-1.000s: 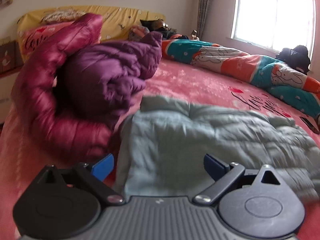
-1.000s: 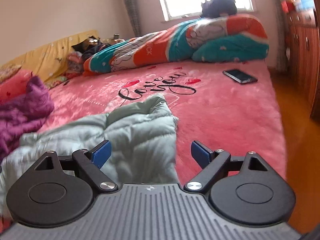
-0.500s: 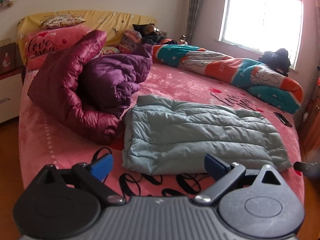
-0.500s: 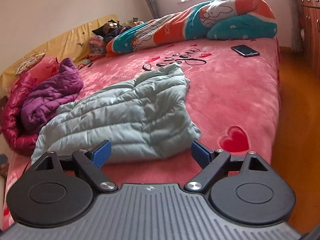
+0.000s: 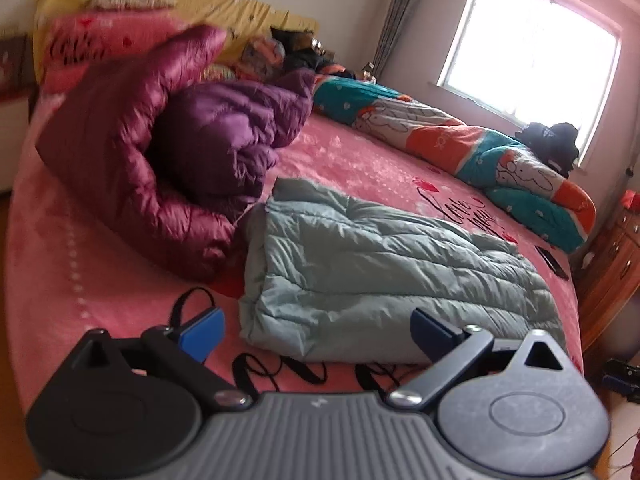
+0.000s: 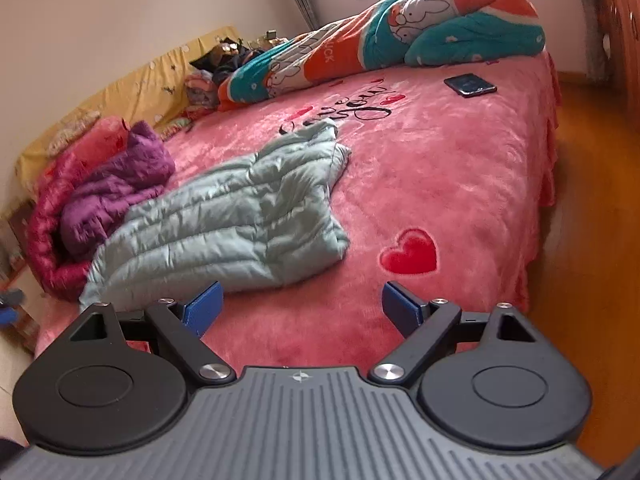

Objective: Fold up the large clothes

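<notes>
A pale green quilted jacket (image 5: 384, 268) lies folded flat on the pink bed; it also shows in the right wrist view (image 6: 236, 220). A magenta puffer jacket (image 5: 120, 156) and a purple puffer jacket (image 5: 232, 136) lie bundled to its left, and the purple one also shows in the right wrist view (image 6: 116, 188). My left gripper (image 5: 316, 332) is open and empty, held back just short of the green jacket's near edge. My right gripper (image 6: 302, 310) is open and empty above the bed's near edge, right of the green jacket.
A rolled orange and teal quilt (image 5: 492, 160) lies along the far side of the bed (image 6: 460, 168). A black phone (image 6: 470, 85) lies on the bed near it. A wooden dresser (image 5: 612, 256) stands at the right, and pillows (image 5: 92, 44) at the headboard.
Both grippers have pulled back away from the green jacket towards the bed's edge, staying open. The jacket lies flat and has not moved since half a second ago.
</notes>
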